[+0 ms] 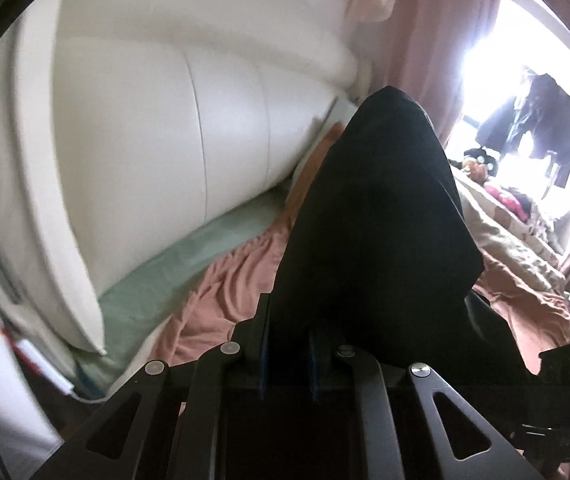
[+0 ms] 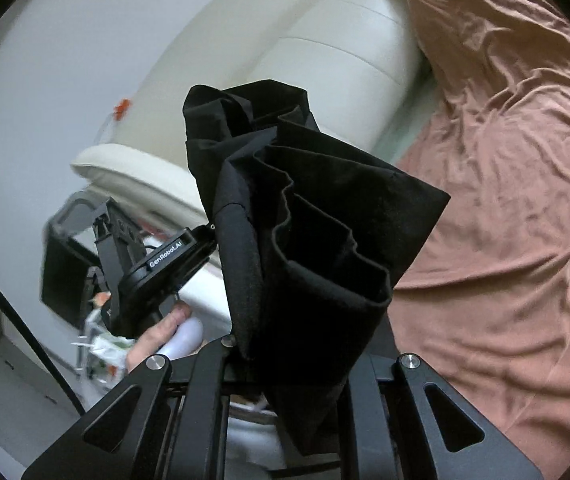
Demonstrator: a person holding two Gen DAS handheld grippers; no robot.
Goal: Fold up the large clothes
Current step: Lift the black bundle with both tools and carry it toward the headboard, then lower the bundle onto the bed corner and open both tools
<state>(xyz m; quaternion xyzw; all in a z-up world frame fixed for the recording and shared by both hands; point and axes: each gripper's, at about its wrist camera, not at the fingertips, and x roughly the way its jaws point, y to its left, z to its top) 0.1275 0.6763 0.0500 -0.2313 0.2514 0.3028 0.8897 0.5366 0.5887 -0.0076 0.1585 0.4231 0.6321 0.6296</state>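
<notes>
A large black garment (image 1: 377,216) rises from between the jaws of my left gripper (image 1: 289,332), which is shut on its edge above the bed. In the right wrist view the same black garment (image 2: 317,216) hangs in bunched pleats. My right gripper (image 2: 285,364) is shut on its lower part, and the cloth hides the fingertips. The left gripper (image 2: 201,242) shows there too, gripping the garment's left edge, with a person's hand (image 2: 157,336) on its handle. The cloth is held up in the air between the two grippers.
A bed with a rumpled salmon sheet (image 2: 505,200) lies below, with a pale green sheet (image 1: 189,264) along a white padded headboard (image 1: 157,152). A beige patterned quilt (image 1: 501,232) and more clothes lie toward the bright window (image 1: 525,60) with pink curtains.
</notes>
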